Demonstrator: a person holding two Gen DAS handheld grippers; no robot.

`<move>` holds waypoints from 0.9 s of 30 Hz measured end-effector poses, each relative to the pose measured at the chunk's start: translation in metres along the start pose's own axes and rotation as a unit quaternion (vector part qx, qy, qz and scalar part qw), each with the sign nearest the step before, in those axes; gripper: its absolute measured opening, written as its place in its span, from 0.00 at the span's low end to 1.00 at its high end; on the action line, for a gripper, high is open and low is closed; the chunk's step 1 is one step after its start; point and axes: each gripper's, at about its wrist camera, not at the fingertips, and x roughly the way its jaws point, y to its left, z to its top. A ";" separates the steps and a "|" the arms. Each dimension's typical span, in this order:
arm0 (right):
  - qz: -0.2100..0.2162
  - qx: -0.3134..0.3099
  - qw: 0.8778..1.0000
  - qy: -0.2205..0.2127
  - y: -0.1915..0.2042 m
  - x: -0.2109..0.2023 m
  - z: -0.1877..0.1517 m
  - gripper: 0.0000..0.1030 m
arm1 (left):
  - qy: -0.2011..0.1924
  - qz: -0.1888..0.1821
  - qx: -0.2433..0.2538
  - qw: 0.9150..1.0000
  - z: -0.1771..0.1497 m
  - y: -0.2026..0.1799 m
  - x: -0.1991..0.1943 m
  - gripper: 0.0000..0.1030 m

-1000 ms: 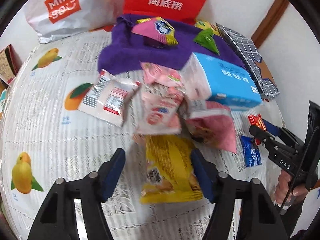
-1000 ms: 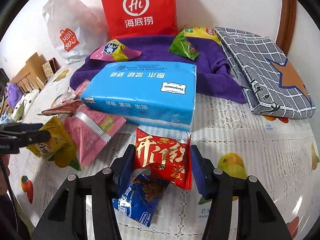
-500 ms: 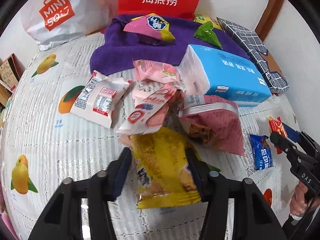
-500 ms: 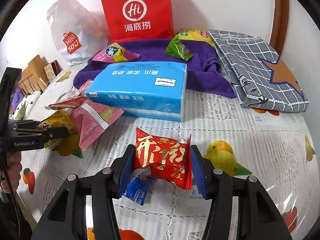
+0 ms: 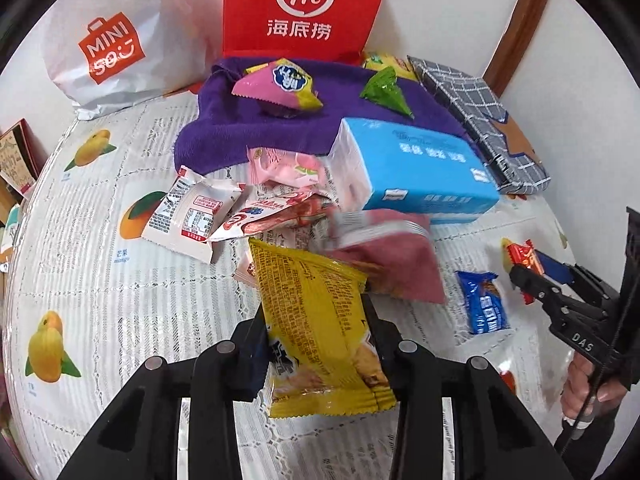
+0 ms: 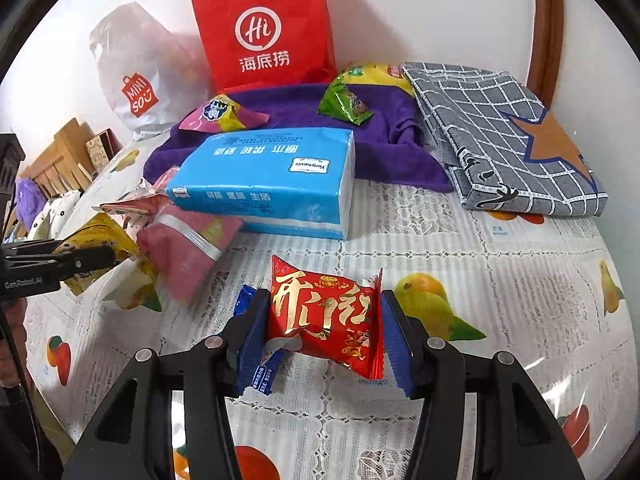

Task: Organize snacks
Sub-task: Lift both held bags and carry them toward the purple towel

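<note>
Now: yellow pack (image 5: 320, 320) is pinched between both fingers of the left gripper (image 5: 318, 332), jaws closed down to the pack's width. It stands tilted, top end leaning away from the camera, bottom seam hanging below the fingers and off the tablecloth (image 5: 80, 272).

Red pack (image 6: 326, 316) with gold lettering is clamped crosswise in the right gripper (image 6: 322, 330), blue pads (image 6: 252, 332) pressing its 2 sides. It appears lifted clear of the cloth; its shadow falls beneath. Blue pack (image 6: 256, 364) lies flat on the cloth just under and left of the red one, partly hidden by the left finger.

Just beyond the yellow pack: pink pouch (image 5: 392, 260), blurred, touching the tissue pack (image 5: 416, 172). To their left a loose heap: white sachet (image 5: 192, 216), red-white wrapper (image 5: 272, 220), pale pink packet (image 5: 288, 164), overlapping one another.

Purple towel (image 5: 256, 128) lies behind the heap. On it: 1 pink-yellow triangular pack (image 5: 280, 88), 1 green triangular pack (image 5: 384, 90), well apart. Another yellow-green bag (image 6: 372, 72) sits at the towel's far right corner.

Red paper bag (image 5: 300, 8) stands upright against the wall behind the towel; white Miniso bag (image 5: 112, 44) beside it to the left. Folded grey checked cloth (image 6: 504, 136) lies right of the towel.
</note>
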 end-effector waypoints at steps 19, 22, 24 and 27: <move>-0.025 0.005 0.999 -0.031 0.003 -0.025 0.028 0.52 | -0.023 -0.039 0.002 0.999 0.019 -0.023 -0.026 0.36; -0.021 0.012 0.999 -0.036 0.002 -0.028 0.038 0.52 | -0.025 -0.044 0.006 0.999 0.027 -0.029 -0.027 0.36; -0.021 0.013 0.999 -0.040 0.002 -0.030 0.046 0.52 | -0.027 -0.045 0.014 0.999 0.034 -0.034 -0.030 0.36; -0.019 0.012 0.999 -0.048 0.004 -0.032 0.059 0.52 | -0.031 -0.039 0.022 0.999 0.045 -0.041 -0.032 0.36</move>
